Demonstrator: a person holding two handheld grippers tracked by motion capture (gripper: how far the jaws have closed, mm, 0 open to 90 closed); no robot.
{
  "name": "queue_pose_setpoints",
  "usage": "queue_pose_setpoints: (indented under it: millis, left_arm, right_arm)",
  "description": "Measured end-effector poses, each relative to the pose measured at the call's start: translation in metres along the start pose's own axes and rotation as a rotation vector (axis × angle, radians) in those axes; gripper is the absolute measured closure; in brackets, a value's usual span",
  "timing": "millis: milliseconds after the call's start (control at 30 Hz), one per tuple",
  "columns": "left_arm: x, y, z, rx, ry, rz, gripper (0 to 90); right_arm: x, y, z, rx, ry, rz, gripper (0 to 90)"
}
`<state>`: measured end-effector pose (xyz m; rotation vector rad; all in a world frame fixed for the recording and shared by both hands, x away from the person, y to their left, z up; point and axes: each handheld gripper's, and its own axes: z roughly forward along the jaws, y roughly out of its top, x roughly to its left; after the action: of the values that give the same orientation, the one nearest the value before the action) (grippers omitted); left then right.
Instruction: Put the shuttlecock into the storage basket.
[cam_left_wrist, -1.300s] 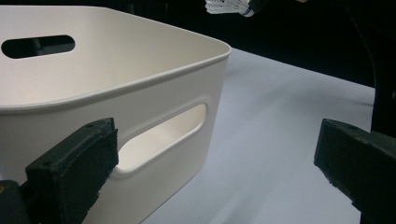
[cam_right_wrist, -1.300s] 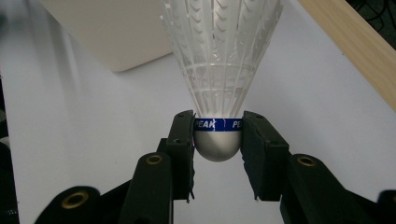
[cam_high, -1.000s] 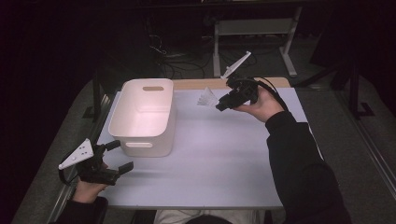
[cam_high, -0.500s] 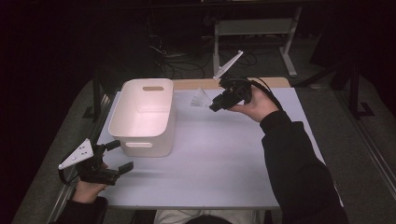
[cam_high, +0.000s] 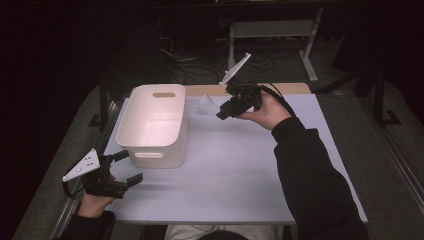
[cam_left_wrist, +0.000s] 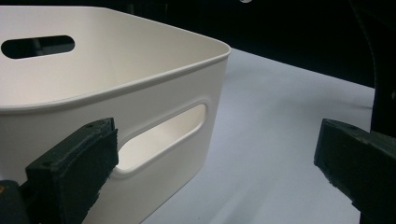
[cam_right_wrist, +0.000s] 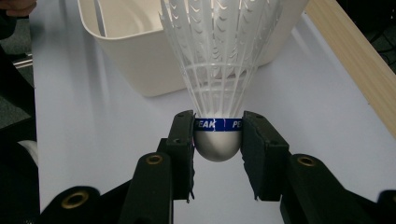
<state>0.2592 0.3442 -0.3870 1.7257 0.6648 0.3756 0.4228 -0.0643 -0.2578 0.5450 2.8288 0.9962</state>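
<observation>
Right gripper (cam_right_wrist: 218, 140): pads clamped on the rounded cork base of a white shuttlecock (cam_right_wrist: 219, 70), just below its blue band; feathers point away toward the white bin (cam_high: 155, 125). The shuttlecock is held above the far part of the bench (cam_high: 240, 170), just right of the bin. Left gripper (cam_high: 131, 170): jaws spread wide, nothing between them, near the bench's front left corner, close to the bin's handle slot. Band lettering is partly covered by the pads. The bin's floor is mostly cut off in both gripper views.

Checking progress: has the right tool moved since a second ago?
Yes. The right tool, gripping the shuttlecock, moved left toward the bin.
</observation>
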Motion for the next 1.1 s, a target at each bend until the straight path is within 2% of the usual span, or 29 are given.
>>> queue_pose_setpoints:
  millis: [1100]
  left_arm:
    - [0.000,0.000,0.000,0.000,-0.003,0.001,0.0]
  right_arm:
    - [0.016,0.040,0.010,-0.022,0.029,-0.075,64.4]
